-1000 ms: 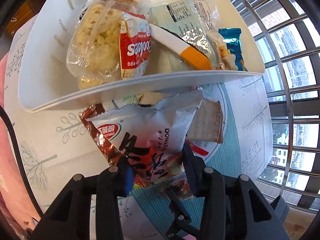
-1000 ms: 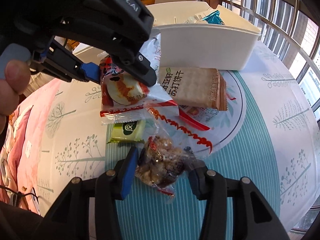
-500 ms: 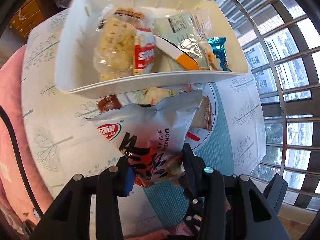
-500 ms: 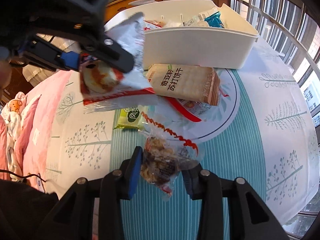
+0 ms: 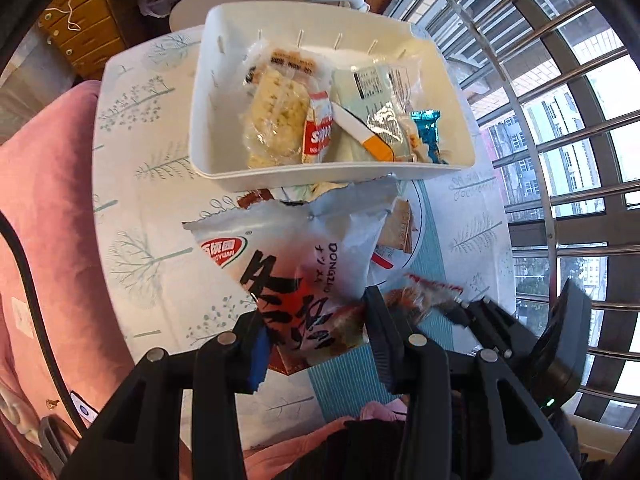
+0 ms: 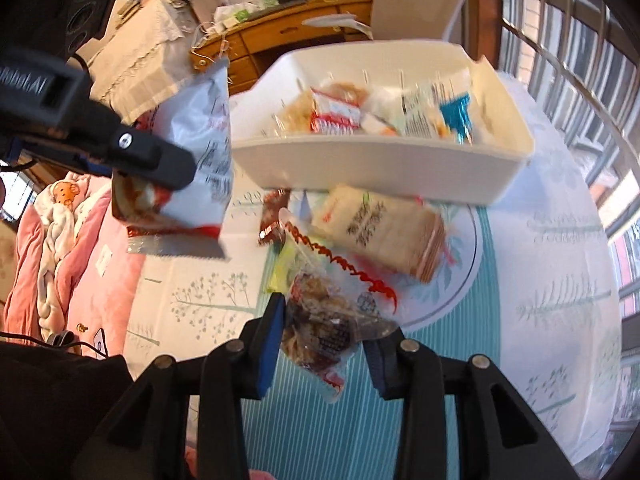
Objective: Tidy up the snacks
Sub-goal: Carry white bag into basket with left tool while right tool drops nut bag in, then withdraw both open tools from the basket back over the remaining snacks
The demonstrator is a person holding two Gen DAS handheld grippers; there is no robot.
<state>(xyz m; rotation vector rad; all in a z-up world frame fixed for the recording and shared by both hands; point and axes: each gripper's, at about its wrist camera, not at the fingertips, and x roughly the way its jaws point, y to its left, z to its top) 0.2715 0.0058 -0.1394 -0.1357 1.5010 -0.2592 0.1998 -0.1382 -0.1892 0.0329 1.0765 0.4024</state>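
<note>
My left gripper (image 5: 316,332) is shut on a white and red snack bag (image 5: 304,256) and holds it high above the table, short of the white bin (image 5: 320,178). The bag also shows in the right wrist view (image 6: 192,160). My right gripper (image 6: 324,336) is shut on a clear packet of brown nutty snack (image 6: 324,320), lifted off the table. The white bin (image 6: 380,168) holds several snack packs. A cracker pack (image 6: 384,228), a small brown packet (image 6: 274,216) and a green packet (image 6: 284,268) lie on the table in front of the bin.
The round table has a white and teal tree-print cloth (image 6: 552,280). Pink bedding (image 6: 60,240) lies to the left. A barred window (image 5: 560,160) is on the right. A wooden dresser (image 6: 288,36) and a white chair (image 6: 420,0) stand behind the bin.
Both grippers have risen well above the table with their packets. The bin now shows from higher up and farther away.
</note>
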